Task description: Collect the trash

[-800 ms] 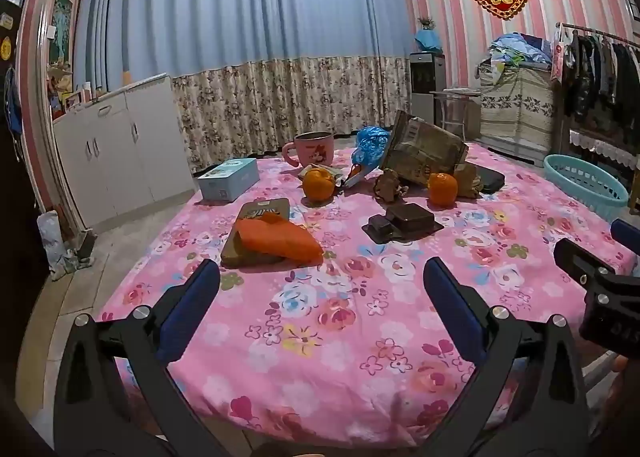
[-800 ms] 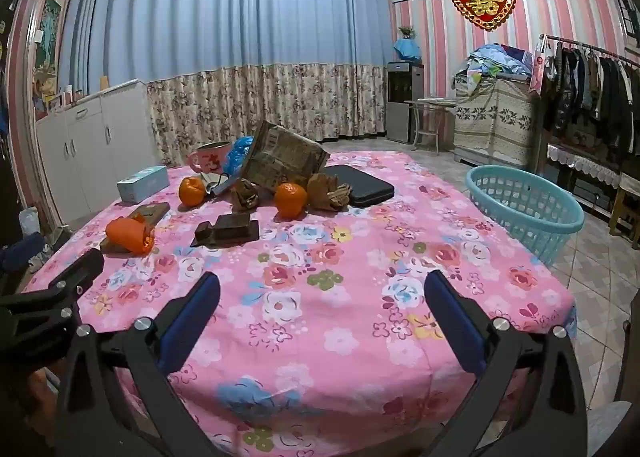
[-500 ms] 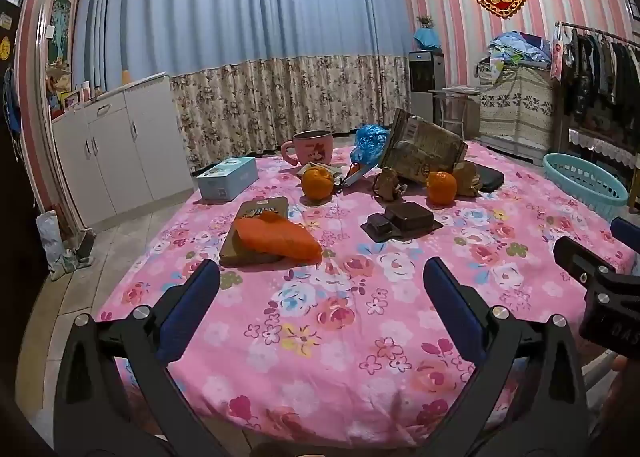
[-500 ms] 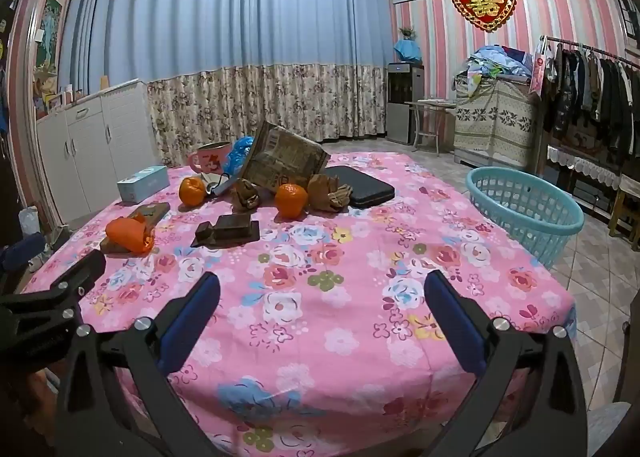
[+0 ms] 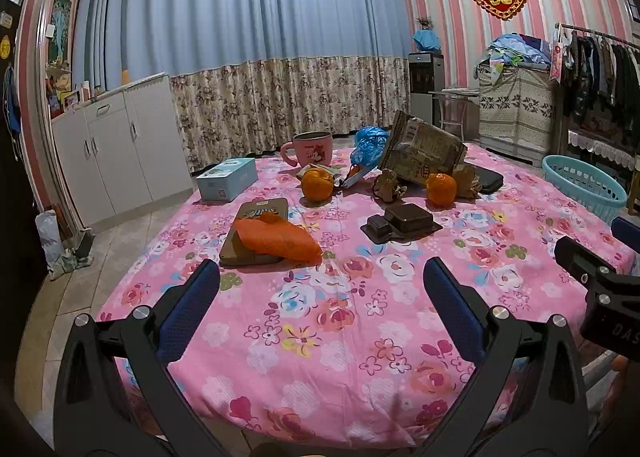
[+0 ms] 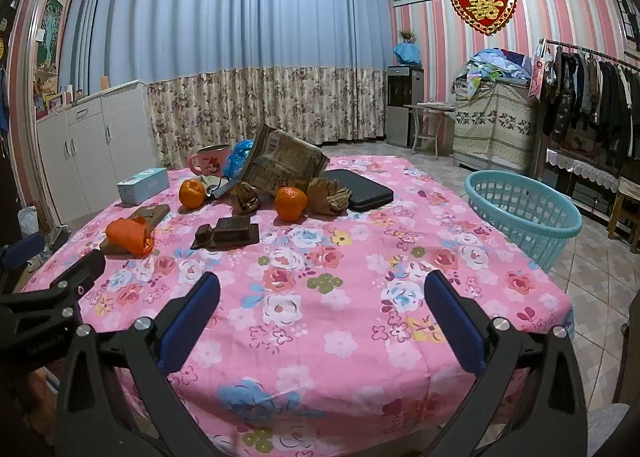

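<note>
Trash lies on the pink floral table [image 5: 320, 337]: an orange crumpled bag [image 5: 276, 239] [image 6: 130, 235], a dark plastic tray [image 5: 402, 221] [image 6: 228, 233], a large brown snack bag [image 5: 422, 153] [image 6: 284, 163], crumpled brown paper [image 5: 388, 185] [image 6: 330, 195] and a blue plastic bag [image 5: 370, 143]. A teal basket [image 6: 524, 213] [image 5: 584, 187] stands right of the table. My left gripper [image 5: 318, 291] is open and empty over the table's near edge. My right gripper [image 6: 320, 297] is open and empty, beside it on the right.
Two oranges [image 5: 317, 184] [image 5: 441, 189], a pink mug [image 5: 310, 147], a light blue tissue box [image 5: 227, 179], a flat brown box [image 5: 256, 231] under the orange bag and a black case [image 6: 360, 189] also sit on the table. White cabinets [image 5: 108, 149] stand left.
Both views have shifted only slightly. The grippers stay open and nothing on the table has moved.
</note>
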Action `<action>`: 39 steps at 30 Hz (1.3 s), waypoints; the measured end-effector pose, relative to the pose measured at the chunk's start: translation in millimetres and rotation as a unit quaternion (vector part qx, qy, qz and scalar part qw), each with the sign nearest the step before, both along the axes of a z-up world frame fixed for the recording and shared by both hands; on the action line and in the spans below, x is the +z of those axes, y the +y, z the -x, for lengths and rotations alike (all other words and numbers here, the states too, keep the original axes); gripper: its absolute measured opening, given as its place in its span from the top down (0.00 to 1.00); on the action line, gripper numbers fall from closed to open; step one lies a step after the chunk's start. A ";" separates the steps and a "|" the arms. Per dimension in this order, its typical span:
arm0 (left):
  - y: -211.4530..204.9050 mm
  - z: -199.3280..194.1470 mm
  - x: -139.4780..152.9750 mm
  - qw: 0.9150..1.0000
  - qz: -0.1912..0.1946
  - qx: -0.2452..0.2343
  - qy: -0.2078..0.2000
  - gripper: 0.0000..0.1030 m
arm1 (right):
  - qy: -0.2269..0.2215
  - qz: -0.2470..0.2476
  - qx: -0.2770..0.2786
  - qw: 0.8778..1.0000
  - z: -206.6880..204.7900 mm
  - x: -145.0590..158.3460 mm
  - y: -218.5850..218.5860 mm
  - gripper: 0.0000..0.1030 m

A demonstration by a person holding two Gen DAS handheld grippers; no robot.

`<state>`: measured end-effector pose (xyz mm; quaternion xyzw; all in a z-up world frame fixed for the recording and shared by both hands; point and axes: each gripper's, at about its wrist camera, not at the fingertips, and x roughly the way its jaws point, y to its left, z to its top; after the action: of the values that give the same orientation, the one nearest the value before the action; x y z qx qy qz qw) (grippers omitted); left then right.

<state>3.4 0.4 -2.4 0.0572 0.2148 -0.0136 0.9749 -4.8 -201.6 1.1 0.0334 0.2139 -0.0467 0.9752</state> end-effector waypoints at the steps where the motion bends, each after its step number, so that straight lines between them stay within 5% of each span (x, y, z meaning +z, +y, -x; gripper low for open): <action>1: -0.7 -0.4 -0.7 1.000 0.000 0.000 0.000 0.05 | 0.000 0.000 0.000 1.000 0.3 0.5 0.1 0.03; 39: 0.2 2.2 4.1 1.000 0.000 -0.003 -0.001 0.05 | -0.005 0.004 -0.003 1.000 1.2 1.1 -2.3 0.03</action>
<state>1.2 0.6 1.6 0.0578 0.2134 -0.0165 0.9751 -6.0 -204.0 2.2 0.0302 0.2088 -0.0504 0.9762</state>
